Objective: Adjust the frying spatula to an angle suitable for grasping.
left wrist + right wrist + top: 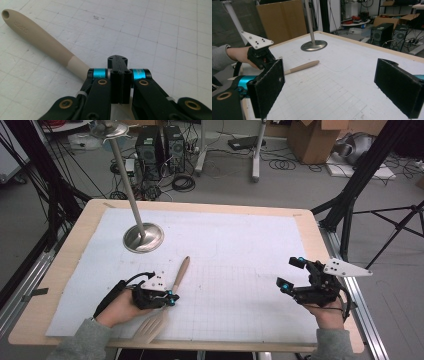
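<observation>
**Spatula gripped, not yet lifted**

Fingers of the left gripper [170, 298] are clamped on the neck of the wooden spatula [176, 282], which lies flat on the white mat [240, 240], its blade toward the near table edge and handle pointing away. The right gripper [329, 85] waits with fingers wide apart around nothing. Beyond stands the metal stand [143, 238]. Grasping looks done; lifting and placing remain.
</observation>
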Motion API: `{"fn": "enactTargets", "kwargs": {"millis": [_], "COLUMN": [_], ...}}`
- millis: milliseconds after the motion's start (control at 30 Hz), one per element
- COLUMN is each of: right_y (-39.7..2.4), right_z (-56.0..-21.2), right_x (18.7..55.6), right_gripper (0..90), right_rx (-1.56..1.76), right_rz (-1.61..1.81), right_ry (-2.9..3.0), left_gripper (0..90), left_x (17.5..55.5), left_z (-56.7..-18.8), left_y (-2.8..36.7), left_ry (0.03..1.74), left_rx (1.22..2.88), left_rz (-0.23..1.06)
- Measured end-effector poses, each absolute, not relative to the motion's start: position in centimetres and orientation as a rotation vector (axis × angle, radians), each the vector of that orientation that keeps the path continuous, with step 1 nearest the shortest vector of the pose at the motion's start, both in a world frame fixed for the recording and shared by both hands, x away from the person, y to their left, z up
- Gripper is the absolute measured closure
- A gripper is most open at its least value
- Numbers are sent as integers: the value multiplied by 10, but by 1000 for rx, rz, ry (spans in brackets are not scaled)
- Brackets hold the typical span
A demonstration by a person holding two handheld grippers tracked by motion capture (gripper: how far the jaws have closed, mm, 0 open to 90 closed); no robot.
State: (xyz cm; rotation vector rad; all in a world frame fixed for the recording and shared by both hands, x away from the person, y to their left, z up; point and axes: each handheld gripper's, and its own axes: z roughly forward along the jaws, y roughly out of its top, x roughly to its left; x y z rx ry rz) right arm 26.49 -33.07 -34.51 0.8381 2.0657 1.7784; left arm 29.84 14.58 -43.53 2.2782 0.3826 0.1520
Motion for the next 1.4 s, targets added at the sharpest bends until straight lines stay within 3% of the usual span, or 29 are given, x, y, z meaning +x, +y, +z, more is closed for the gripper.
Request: {"fn": "enactTargets", "kwargs": {"millis": [633,1000,1400], "right_y": [-327,-324,-325], "right_z": [-346,-347,-349], "right_x": [266,268,266], "right_gripper": [86,86,86], "right_rx": [837,832,839], "right_rz": [1769,1758,1744], "right_ry": [2082,2097,2102], "left_gripper": [897,895,896], "left_x": [303,333,351], "left_z": [-437,-429,-444], "left_y": [183,209,197], "left_ry": [451,627,658], "left_rx": [2232,2078,2164], "left_rz": [147,294,278]}}
